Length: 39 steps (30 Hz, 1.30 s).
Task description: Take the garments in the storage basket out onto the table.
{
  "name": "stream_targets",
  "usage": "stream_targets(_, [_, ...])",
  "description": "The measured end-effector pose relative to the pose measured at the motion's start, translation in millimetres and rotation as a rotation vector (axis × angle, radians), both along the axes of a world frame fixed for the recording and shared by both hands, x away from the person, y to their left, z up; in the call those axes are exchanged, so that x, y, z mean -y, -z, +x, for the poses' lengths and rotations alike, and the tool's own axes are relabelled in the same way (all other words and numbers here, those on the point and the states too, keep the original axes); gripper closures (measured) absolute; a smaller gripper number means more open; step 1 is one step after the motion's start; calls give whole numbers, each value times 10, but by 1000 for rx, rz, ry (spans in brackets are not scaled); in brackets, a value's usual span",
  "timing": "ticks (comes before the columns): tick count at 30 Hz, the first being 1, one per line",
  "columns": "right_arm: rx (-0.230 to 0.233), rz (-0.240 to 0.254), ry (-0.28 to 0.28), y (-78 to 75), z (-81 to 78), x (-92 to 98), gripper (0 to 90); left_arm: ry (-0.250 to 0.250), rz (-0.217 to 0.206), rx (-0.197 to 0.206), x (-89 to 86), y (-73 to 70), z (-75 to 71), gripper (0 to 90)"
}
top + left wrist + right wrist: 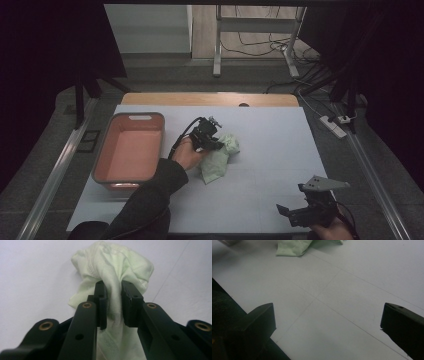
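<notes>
Up close, left tongs [114,287] pinched on green cloth [112,262]; right tongs [328,322] wide, empty, over table [352,277].

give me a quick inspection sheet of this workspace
surface: pale grey table top, faint seam lines
job's things: crumpled light green cloth lying mid-table; pink bin at its left, apart from it, looks empty
clutter: nothing seen
grippers: left gripper pinching a fold of the cloth; right gripper open, over bare table at the near right corner
cables: black cable trailing from the left gripper
surroundings: power strip and loose wires on the floor, metal frame legs beyond the table
</notes>
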State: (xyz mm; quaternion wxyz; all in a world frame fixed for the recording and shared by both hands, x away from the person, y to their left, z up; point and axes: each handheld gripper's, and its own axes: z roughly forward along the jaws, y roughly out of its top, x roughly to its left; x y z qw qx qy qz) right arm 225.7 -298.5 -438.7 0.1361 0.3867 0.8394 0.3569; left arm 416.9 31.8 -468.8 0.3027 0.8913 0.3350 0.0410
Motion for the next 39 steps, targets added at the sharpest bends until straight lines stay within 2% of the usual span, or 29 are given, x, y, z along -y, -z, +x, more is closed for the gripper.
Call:
stream_targets(10, [-1,-2,-2,3,-1,-6,0,-7,29,-46,39,260,23,712])
stream_targets(16, [-1,-4,-3,3,-1,-8,0,-2,57,-45,72,369,12,668])
stream_targets(20, [-2,-6,-4,2,-3,-11,0,-5,60,-43,66,431,10,594])
stream_targets(27, [-1,-10,-7,4,-2,-13,0,-14,51,-39,78,452,4,514])
stream_targets(39, [-3,-12,-10,6,-2,-17,0,-17,63,-19,88,434,-6,343])
